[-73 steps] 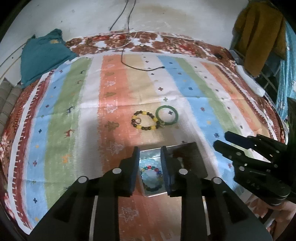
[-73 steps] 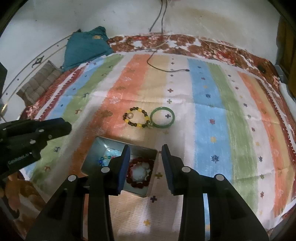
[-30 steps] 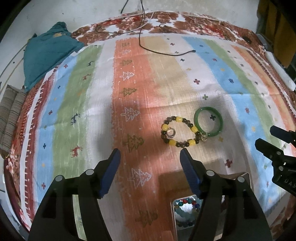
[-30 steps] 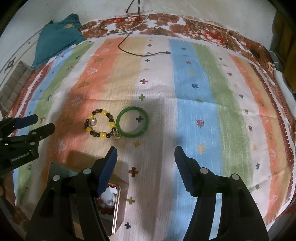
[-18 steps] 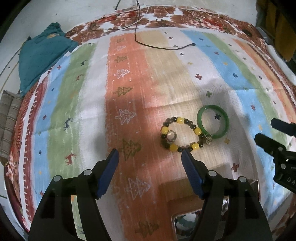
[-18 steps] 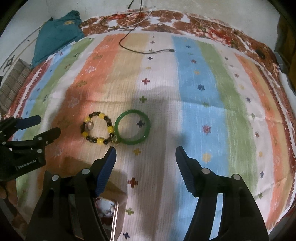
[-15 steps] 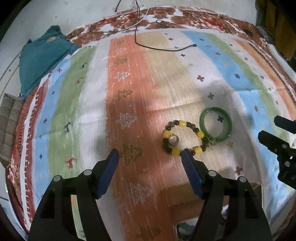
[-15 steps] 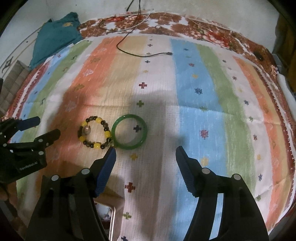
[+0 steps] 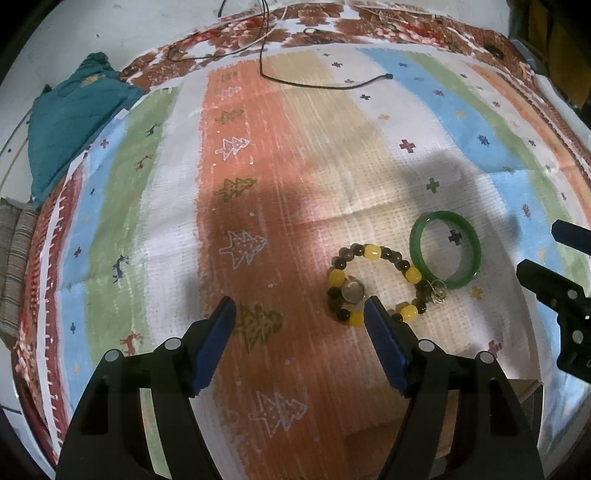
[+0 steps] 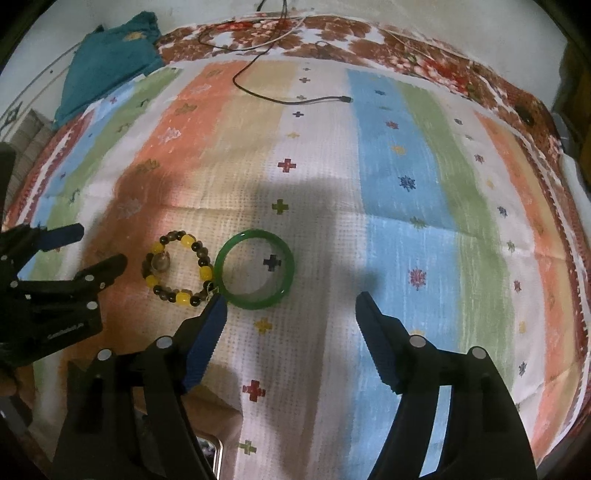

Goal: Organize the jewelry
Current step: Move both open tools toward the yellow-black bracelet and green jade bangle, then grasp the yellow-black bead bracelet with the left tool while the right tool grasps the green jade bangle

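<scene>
Right wrist view, right gripper [image 10: 288, 299] spread just short of green bangle [image 10: 255, 273], bare cloth [image 10: 406, 221] beyond

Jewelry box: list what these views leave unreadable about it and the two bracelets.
- Jewelry box: right wrist view shows one shiny corner; the right tongs cover the rest, contents unreadable.
- Beaded bracelet: left tongs cover its near edge in the left wrist view.
- Small charm between it and the green bangle: too small to identify.

Striped mat [image 9: 258, 155] w/ tree motifs on pale floor [image 9: 110, 22]; teal cloth [image 9: 74, 122] far left.
</scene>
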Action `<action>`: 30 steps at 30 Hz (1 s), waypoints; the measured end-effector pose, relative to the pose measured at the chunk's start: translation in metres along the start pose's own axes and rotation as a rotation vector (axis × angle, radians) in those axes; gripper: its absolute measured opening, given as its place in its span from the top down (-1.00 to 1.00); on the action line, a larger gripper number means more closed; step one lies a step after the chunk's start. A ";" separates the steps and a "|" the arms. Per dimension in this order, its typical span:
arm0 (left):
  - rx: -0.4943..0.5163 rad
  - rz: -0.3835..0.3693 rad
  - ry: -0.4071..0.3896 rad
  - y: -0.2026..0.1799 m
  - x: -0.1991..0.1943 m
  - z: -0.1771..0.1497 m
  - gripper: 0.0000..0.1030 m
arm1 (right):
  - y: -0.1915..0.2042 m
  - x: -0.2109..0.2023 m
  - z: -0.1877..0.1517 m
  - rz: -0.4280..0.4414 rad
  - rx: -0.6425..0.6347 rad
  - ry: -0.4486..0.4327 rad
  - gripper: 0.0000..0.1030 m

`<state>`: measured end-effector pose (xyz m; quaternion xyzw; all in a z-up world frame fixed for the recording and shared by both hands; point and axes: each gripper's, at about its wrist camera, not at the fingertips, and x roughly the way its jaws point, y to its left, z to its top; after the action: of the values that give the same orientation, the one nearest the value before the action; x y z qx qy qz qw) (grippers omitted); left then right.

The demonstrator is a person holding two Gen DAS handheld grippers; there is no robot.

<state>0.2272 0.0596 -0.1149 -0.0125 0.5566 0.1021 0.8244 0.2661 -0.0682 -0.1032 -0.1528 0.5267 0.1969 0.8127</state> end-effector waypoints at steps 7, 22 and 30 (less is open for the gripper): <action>0.003 -0.004 0.000 -0.004 0.003 0.007 -0.39 | -0.002 0.014 0.006 0.017 0.000 0.031 -0.40; 0.002 -0.050 0.039 -0.006 0.034 0.018 -0.39 | -0.006 0.047 0.017 0.011 0.015 0.088 -0.40; 0.029 -0.061 0.048 -0.011 0.049 0.024 -0.39 | -0.007 0.072 0.017 0.032 0.015 0.130 -0.39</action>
<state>0.2688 0.0599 -0.1517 -0.0200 0.5771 0.0686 0.8135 0.3093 -0.0547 -0.1617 -0.1509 0.5823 0.1956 0.7745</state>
